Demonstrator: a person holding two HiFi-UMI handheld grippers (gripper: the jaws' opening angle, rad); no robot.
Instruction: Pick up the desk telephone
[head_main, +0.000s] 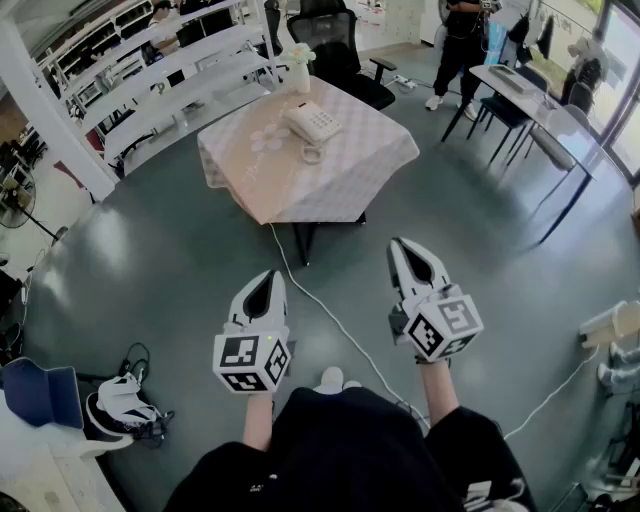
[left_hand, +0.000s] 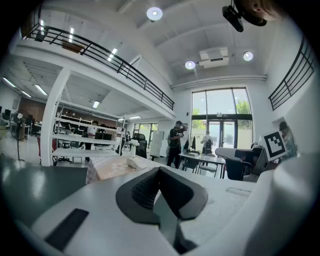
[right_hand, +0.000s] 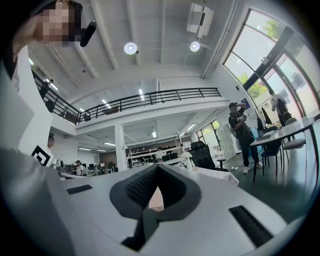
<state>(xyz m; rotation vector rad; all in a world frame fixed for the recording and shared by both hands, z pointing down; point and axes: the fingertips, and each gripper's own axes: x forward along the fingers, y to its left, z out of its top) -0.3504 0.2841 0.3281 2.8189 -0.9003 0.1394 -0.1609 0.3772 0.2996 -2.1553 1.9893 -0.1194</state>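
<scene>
A white desk telephone (head_main: 312, 124) with a coiled cord sits on a table (head_main: 350, 175) covered by a pale checked cloth, well ahead of me. In the left gripper view the telephone (left_hand: 135, 163) shows small on the far table. My left gripper (head_main: 270, 277) and right gripper (head_main: 397, 245) are held over the floor, short of the table, both shut with nothing between the jaws. From the right gripper view only a corner of the table (right_hand: 220, 175) is seen past the shut right gripper (right_hand: 157, 167). The left gripper (left_hand: 159, 170) points level toward the table.
A small vase of white flowers (head_main: 300, 70) stands behind the telephone. A white cable (head_main: 330, 315) runs across the grey floor from the table. A black office chair (head_main: 335, 50), shelving (head_main: 150, 90), a side desk (head_main: 540, 110) and a standing person (head_main: 460, 45) surround the table. A bag (head_main: 120, 405) lies at the left.
</scene>
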